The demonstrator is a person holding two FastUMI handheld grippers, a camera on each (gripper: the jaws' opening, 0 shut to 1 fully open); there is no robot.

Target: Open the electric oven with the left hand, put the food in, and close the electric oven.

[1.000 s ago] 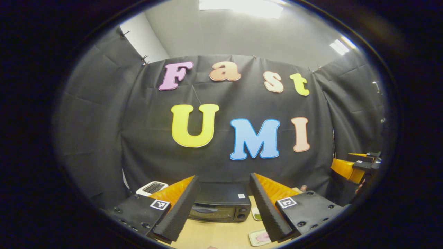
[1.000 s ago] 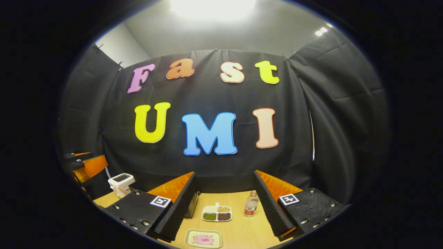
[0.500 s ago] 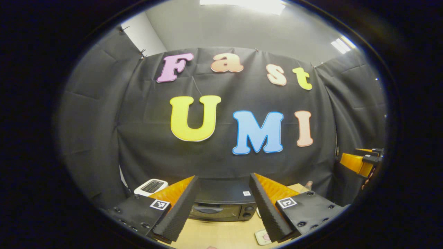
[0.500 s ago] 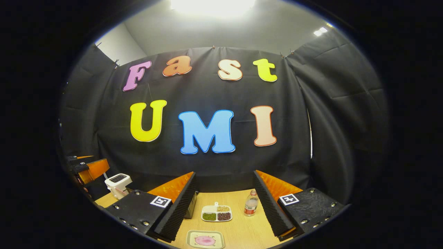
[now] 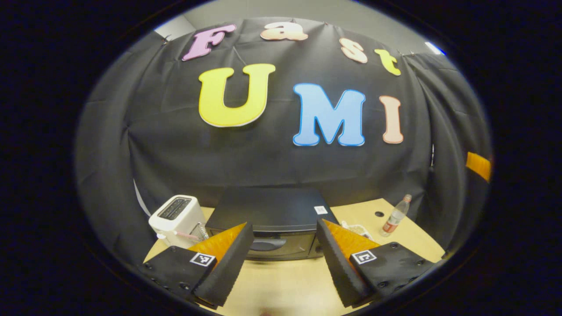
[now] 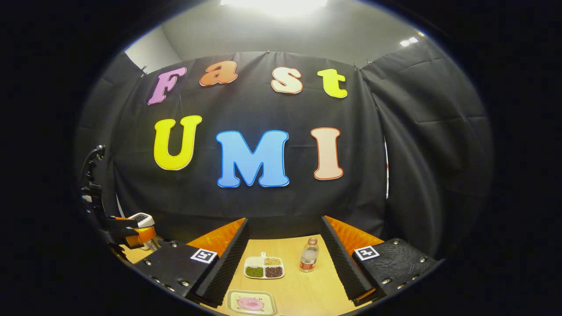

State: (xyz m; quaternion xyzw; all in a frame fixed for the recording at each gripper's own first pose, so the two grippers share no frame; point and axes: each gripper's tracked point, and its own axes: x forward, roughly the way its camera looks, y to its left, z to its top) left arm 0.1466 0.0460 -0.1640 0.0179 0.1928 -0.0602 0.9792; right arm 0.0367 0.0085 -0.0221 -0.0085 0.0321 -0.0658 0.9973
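Left approach to closed oven, nothing held.

Electric oven (image 5: pixel 272 219) sat dead ahead of my left gripper (image 5: pixel 284 259), jaws wide and empty, door handle (image 5: pixel 266 244) running crosswise between them. My right gripper (image 6: pixel 285 259) was wide too, over the food plate (image 6: pixel 250 303), the oven off to its left.
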